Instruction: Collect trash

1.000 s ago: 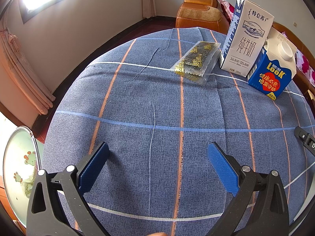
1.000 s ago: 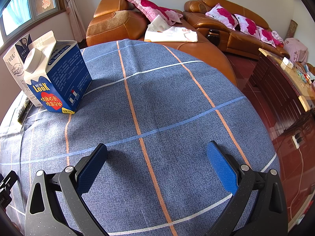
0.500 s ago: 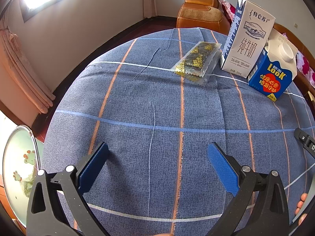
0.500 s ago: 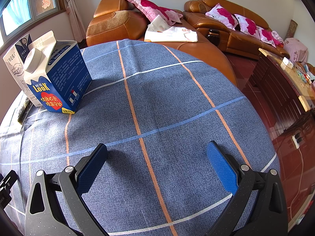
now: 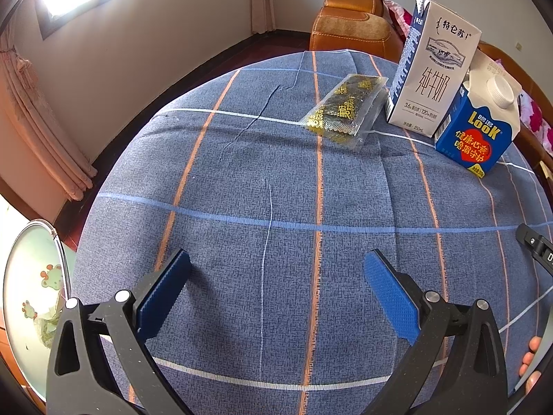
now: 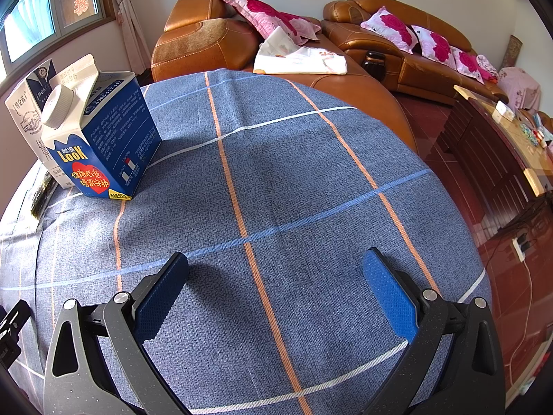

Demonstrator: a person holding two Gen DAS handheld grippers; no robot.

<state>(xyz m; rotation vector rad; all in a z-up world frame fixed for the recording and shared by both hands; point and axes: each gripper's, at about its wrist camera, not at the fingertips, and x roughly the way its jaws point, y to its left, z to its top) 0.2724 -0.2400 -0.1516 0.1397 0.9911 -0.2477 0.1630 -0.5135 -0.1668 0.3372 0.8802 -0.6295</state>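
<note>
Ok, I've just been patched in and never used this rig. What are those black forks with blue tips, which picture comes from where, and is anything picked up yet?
Each black fork is a hand-held two-finger gripper with blue pads; a person carries one in each hand, and a camera on each looks forward along its fingers. One picture is from the left gripper, the other from the right gripper. Both are open and hold nothing, hovering over a table with a blue checked tablecloth.

On the cloth stand a tall white milk carton and, beside it, a blue LOOK carton with a white screw cap. A flat green and gold snack packet lies next to the white carton. The right view shows the blue carton up close, with orange leather sofas behind. At the left view's lower left is a bin with a frog-print liner, seemingly for the trash.
</note>
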